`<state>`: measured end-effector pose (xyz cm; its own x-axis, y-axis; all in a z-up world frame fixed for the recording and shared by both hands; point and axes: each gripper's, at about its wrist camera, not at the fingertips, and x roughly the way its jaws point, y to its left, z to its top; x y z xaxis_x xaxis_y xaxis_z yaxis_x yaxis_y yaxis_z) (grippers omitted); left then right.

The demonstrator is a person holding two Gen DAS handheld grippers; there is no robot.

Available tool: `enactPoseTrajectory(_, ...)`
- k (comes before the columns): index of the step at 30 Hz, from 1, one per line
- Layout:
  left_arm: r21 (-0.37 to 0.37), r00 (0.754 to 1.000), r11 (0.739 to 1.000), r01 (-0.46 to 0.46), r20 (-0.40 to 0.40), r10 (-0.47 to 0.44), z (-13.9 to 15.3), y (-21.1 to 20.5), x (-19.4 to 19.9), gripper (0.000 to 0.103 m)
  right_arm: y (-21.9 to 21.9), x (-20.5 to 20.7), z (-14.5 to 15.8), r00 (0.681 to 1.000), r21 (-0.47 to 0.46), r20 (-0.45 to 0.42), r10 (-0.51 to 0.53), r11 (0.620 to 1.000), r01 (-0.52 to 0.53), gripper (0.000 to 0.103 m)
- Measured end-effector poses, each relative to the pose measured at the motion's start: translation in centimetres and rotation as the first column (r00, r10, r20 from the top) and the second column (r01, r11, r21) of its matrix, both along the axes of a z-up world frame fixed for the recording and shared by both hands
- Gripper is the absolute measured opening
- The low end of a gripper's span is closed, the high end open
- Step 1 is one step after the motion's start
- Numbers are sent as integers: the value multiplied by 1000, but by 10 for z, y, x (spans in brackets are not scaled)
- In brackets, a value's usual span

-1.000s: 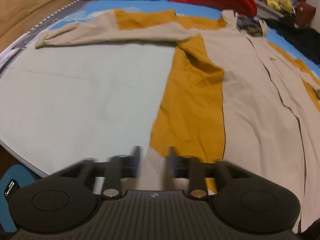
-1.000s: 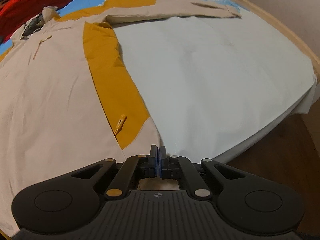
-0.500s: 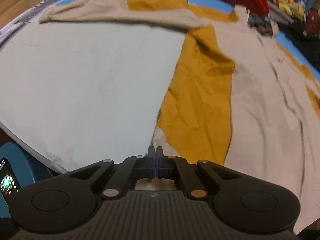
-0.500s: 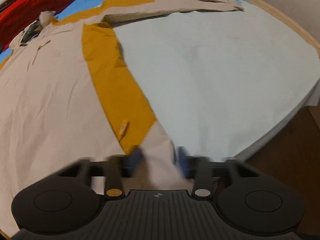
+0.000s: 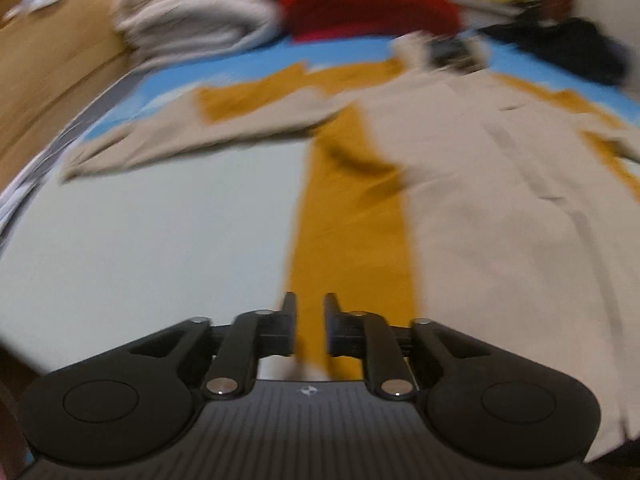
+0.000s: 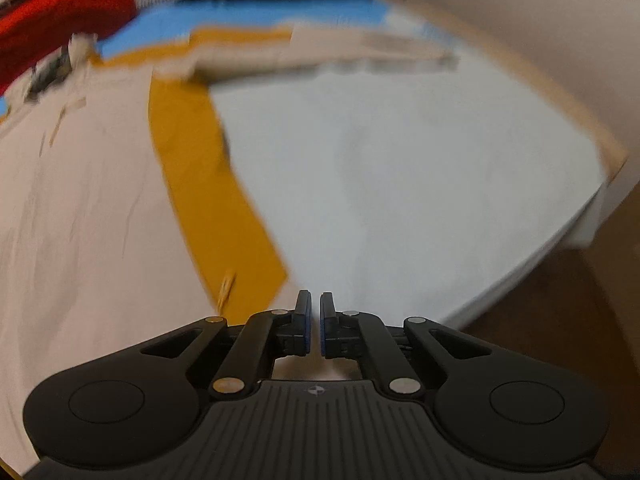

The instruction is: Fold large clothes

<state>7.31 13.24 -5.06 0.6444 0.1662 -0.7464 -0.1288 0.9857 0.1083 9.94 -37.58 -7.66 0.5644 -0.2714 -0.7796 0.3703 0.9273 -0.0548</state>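
A large beige and mustard jacket point(image 5: 500, 208) lies spread flat on the bed, sleeves stretched out to each side; it also shows in the right wrist view point(image 6: 80, 208). My left gripper point(image 5: 310, 304) is open with a small gap, above the mustard side panel point(image 5: 352, 224) near the hem, holding nothing. My right gripper point(image 6: 315, 304) is slightly open, a narrow gap between its blue pads, just above the hem corner beside the other mustard panel point(image 6: 216, 200). Both views are motion-blurred.
The pale sheet point(image 5: 140, 232) covers the bed on both sides of the jacket. A folded white quilt point(image 5: 192, 12), a red blanket point(image 5: 368, 0) and dark clothes point(image 5: 560, 48) lie at the head. The bed edge point(image 6: 540, 264) and wooden floor lie to the right.
The left gripper shut on the hem half a second ago and has now opened and lifted. The right gripper went from shut to wide open, now nearly closed. Both cameras tilted up.
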Motion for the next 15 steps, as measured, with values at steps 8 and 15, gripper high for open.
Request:
enactPoseTrajectory(8, -147, 972, 989, -23, -234, -12, -44, 1, 2, 43, 43, 19, -15, 954, 129, -59, 293, 950, -284, 23)
enactPoseTrajectory(15, -144, 979, 990, -8, -201, -22, -41, -8, -6, 63, 54, 16, -4, 956, 58, -24, 291, 955, -290, 23)
